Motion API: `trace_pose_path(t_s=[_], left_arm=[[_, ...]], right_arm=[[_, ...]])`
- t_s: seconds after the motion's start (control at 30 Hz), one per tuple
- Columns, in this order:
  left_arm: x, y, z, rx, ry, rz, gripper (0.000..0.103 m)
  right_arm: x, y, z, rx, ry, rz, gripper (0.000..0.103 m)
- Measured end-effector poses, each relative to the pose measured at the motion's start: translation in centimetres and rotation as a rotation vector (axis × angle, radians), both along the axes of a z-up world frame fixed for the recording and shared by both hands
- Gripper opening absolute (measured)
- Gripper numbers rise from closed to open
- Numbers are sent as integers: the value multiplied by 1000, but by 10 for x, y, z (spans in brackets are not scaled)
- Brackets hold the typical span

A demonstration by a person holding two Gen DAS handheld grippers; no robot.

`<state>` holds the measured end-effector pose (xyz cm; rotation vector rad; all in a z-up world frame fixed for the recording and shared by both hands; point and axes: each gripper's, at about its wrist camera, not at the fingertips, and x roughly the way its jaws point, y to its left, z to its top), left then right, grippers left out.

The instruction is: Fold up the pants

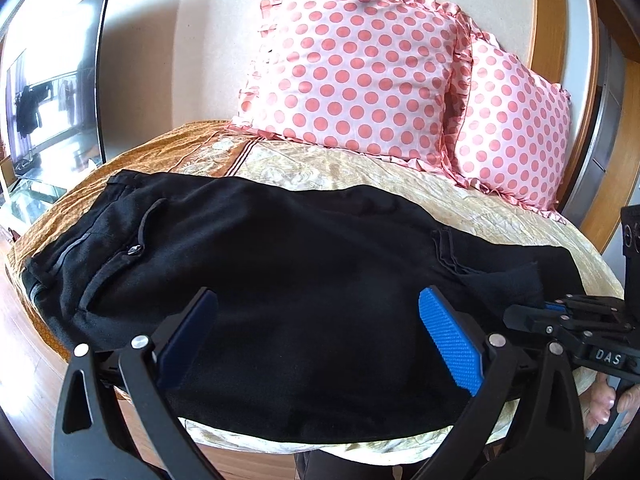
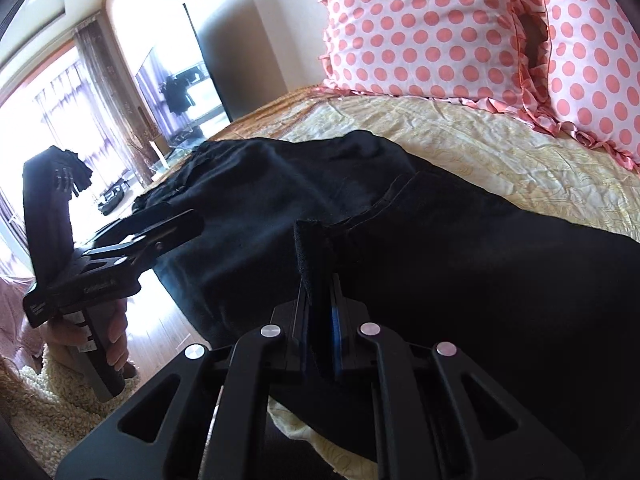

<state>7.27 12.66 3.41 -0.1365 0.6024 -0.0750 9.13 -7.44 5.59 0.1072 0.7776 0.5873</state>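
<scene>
Bed [image 1: 460, 208]: a cream and gold patterned cover spreads across it, with an orange-brown band along the left side; wooden floor shows below its near edge.
Pants [image 1: 280, 280]: black, laid lengthwise across the near part of the bed, waistband to the left with a drawstring lying on the cloth, legs running to the right; a fold of fabric is bunched up at the right.
Pillows [image 1: 352, 64]: two pink ones with coral dots and ruffled edges lean against the wall at the far side of the bed, well apart from the pants.
Television [image 1: 52, 88]: a dark screen stands beyond the bed's left end, reflecting a bright window.
Left gripper [image 1: 318, 340]: black frame with blue pads, jaws spread wide apart over the middle of the pants, nothing between them.
Right gripper [image 2: 320, 312]: jaws drawn together, pinching a raised flap of the black pants near the bed's near edge; a hand [image 1: 604, 404] grips its handle.
</scene>
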Motion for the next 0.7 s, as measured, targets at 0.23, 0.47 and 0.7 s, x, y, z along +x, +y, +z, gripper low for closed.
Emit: trace_pose_path(t_s=[0.23, 0.47, 0.7], left_arm=[[-2, 11, 1, -2, -3, 61, 101], [-5, 24, 2, 15, -6, 98, 101], [-11, 45, 4, 35, -6, 154, 101]], right_arm=[[3, 15, -10, -16, 16, 12, 9], [6, 20, -29, -35, 74, 36, 14], [-6, 40, -20, -37, 43, 119, 53]])
